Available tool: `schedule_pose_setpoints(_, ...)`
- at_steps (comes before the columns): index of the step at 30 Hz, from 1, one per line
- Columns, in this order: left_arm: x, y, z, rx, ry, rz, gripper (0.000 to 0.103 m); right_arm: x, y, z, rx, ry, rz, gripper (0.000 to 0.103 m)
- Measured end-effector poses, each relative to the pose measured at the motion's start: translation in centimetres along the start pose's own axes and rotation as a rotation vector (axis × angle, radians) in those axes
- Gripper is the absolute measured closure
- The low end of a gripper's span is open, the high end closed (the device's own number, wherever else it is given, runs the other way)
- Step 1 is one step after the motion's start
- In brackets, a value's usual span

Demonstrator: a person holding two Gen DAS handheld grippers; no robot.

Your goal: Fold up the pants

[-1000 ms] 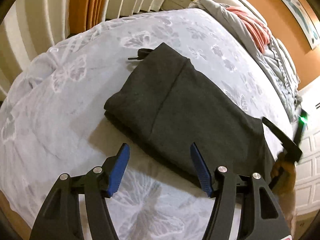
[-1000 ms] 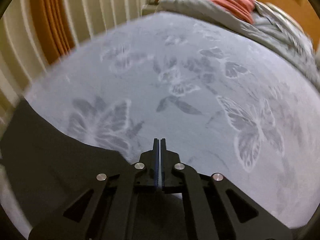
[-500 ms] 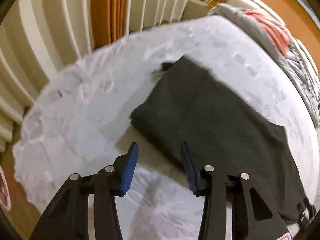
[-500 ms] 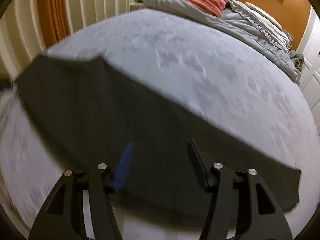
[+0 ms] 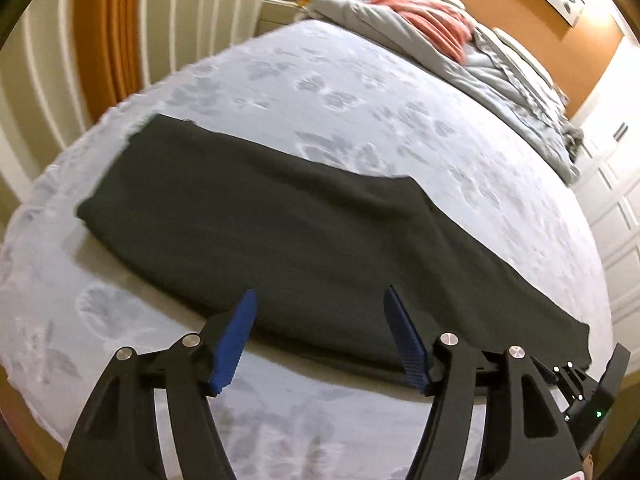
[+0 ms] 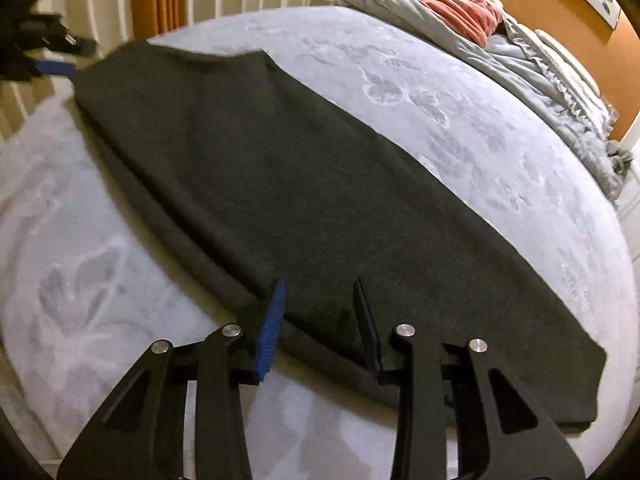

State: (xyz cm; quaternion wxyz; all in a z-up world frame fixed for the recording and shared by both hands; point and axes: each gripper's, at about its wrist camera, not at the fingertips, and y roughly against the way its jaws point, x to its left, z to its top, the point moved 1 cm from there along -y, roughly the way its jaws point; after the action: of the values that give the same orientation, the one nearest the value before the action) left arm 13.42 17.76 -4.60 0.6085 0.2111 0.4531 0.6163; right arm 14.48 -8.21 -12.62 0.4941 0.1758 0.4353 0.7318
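Dark grey pants lie flat in a long folded strip on a pale butterfly-print bedsheet. They also show in the right wrist view. My left gripper is open and empty, just above the strip's near edge. My right gripper is open and empty, over the near edge further along. The left gripper's blue fingertip shows at the strip's far left end in the right wrist view. Part of the right gripper shows at the lower right of the left wrist view.
A grey duvet with a pink blanket is bunched at the head of the bed. Cream and orange curtains hang along the left. White cupboard doors stand at the right.
The right gripper opened and let go of the pants, which went from a short folded stack to a long flat strip. Both grippers pulled back to the near edge.
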Motion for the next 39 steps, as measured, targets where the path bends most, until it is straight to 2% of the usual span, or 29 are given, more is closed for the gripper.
schedule_pose_setpoints(4,-1.4,-1.1,-0.4,0.044,-0.025,-0.047,0.039,0.6,-0.2,-0.3,0.009,0.026,0.018,0.067)
schedule_pose_setpoints(10,-2.4,-1.9,-0.8,0.055,-0.064,-0.017,0.039,0.8,-2.1,0.0,0.021,0.041,0.021,0.068)
schedule_pose_setpoints(11,-2.4,-2.0,-0.9,0.057,-0.065,-0.014,0.039,0.8,-2.1,0.0,0.021,0.041,0.021,0.088)
schedule_pose_setpoints(12,-2.3,-2.0,-0.9,0.061,-0.065,-0.015,0.039,0.5,-1.7,0.6,0.014,-0.001,0.047,0.099)
schedule_pose_setpoints(16,-1.6,-1.8,-0.9,0.062,-0.057,-0.012,0.039,0.6,2.6,0.6,-0.062,-0.009,0.094,0.099)
schedule_pose_setpoints(18,-1.5,-2.0,-1.0,0.070,-0.066,0.008,0.039,0.6,2.0,-1.0,-0.016,-0.012,0.136,0.099)
schedule_pose_setpoints(20,-1.4,-2.7,-1.1,0.090,-0.077,0.039,0.039,1.4,-0.1,-2.3,0.056,0.031,0.124,0.099)
schedule_pose_setpoints(22,-1.4,-3.7,-1.4,0.124,-0.082,0.058,0.039,1.5,-0.5,-2.3,0.058,0.036,0.113,0.098)
schedule_pose_setpoints(25,-1.4,-5.2,-2.1,0.175,-0.094,0.078,0.039,0.5,1.3,-1.6,0.012,-0.029,0.142,0.088)
schedule_pose_setpoints(26,-1.3,-5.6,-2.3,0.190,-0.099,0.096,0.038,-0.6,2.7,-1.5,-0.026,-0.067,0.155,0.076)
schedule_pose_setpoints(27,-1.2,-6.3,-2.7,0.208,-0.109,0.123,0.038,-1.6,3.8,-1.6,-0.052,-0.094,0.154,0.058)
schedule_pose_setpoints(29,-1.3,-6.7,-3.1,0.217,-0.126,0.141,0.038,-6.0,7.0,-2.1,-0.147,-0.219,0.095,0.047)
schedule_pose_setpoints(31,-1.6,-6.8,-3.5,0.209,-0.173,0.165,0.037,-11.5,8.9,-3.4,-0.187,-0.386,0.020,0.047)
schedule_pose_setpoints(33,-2.0,-7.0,-4.0,0.209,-0.214,0.190,0.035,-18.7,10.3,-6.5,-0.198,-0.626,-0.092,0.047)
schedule_pose_setpoints(36,-2.4,-7.1,-4.4,0.204,-0.250,0.216,0.035,-27.1,10.7,-12.8,-0.108,-0.937,-0.292,0.047)
schedule_pose_setpoints(39,-2.5,-7.1,-4.4,0.206,-0.251,0.223,0.035,-32.0,10.6,-18.5,-0.062,-1.137,-0.365,0.045)
